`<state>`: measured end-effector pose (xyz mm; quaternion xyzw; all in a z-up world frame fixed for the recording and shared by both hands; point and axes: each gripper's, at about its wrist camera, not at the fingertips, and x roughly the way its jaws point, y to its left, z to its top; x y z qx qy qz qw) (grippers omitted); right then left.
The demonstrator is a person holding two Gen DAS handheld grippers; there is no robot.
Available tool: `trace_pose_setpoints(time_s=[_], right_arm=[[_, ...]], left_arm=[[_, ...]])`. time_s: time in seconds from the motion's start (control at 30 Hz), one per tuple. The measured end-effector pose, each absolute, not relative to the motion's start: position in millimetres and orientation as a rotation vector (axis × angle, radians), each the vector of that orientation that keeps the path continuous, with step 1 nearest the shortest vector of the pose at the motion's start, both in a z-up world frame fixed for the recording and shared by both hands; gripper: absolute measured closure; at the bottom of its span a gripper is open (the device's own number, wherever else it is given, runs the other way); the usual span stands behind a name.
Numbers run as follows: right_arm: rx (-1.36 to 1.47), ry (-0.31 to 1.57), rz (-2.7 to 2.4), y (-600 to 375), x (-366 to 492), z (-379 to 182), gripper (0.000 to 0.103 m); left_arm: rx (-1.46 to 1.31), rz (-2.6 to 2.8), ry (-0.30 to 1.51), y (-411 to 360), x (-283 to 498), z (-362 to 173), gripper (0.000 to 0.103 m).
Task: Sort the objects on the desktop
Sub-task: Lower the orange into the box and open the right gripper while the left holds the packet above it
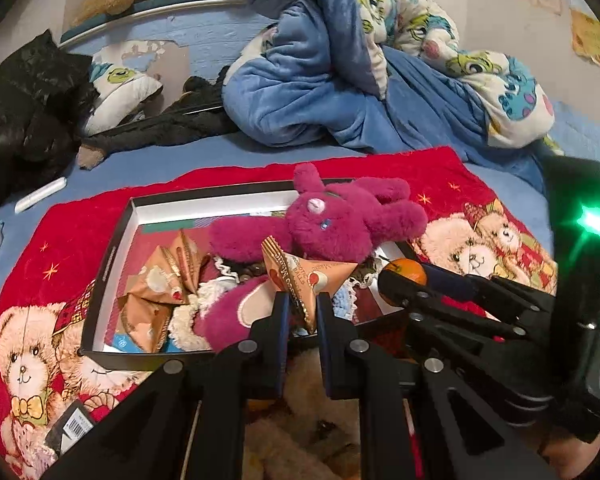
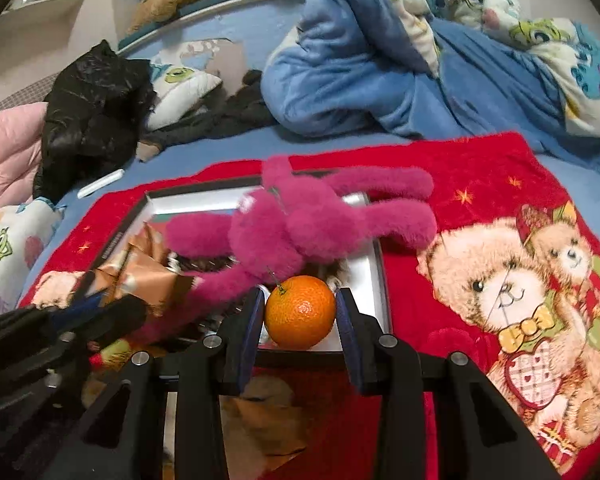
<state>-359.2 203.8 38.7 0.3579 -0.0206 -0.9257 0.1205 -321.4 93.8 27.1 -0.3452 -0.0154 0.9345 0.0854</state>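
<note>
A shallow black-rimmed box point(image 1: 112, 240) lies on a red bear-print blanket point(image 1: 60, 240). In it lie a magenta plush rabbit point(image 1: 340, 216) and another orange snack packet point(image 1: 160, 284). My left gripper point(image 1: 303, 304) is shut on an orange snack packet point(image 1: 312, 276) and holds it over the box's near edge. My right gripper point(image 2: 300, 308) is shut on a tangerine point(image 2: 300, 312) above the box's near right corner point(image 2: 380, 300). The rabbit point(image 2: 296, 224) lies just beyond the tangerine. The right gripper with the tangerine point(image 1: 408, 270) also shows in the left wrist view.
The blanket lies on a blue bed. A bunched blue quilt point(image 1: 340, 80) sits behind the box. A black jacket point(image 1: 28, 112) and a white tube point(image 1: 40, 194) lie at the left. A barcoded black item point(image 1: 72, 428) rests at the blanket's near left.
</note>
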Motion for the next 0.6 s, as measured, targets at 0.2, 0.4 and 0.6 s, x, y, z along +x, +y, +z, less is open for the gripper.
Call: trace_pose_setpoints(time_s=[0.2,0.4,0.6], right_arm=[[1.061,-0.058,-2.713,209.5,-364.8,31.0,0.068],[1.074,-0.056,-2.716,210.0,-365.2,27.4,0.068],[1.081,-0.049,-2.72,208.2,-364.0,26.7,0.068]], left_arm=[[-1.087,2.753,-0.027,106.3,-330.3,0.0,0.089],[-1.093,2.763,-0.027,105.4,-330.4,-4.4,0.09],[-1.095,2.756,-0.04,104.8,-329.6,-7.0,0.09]])
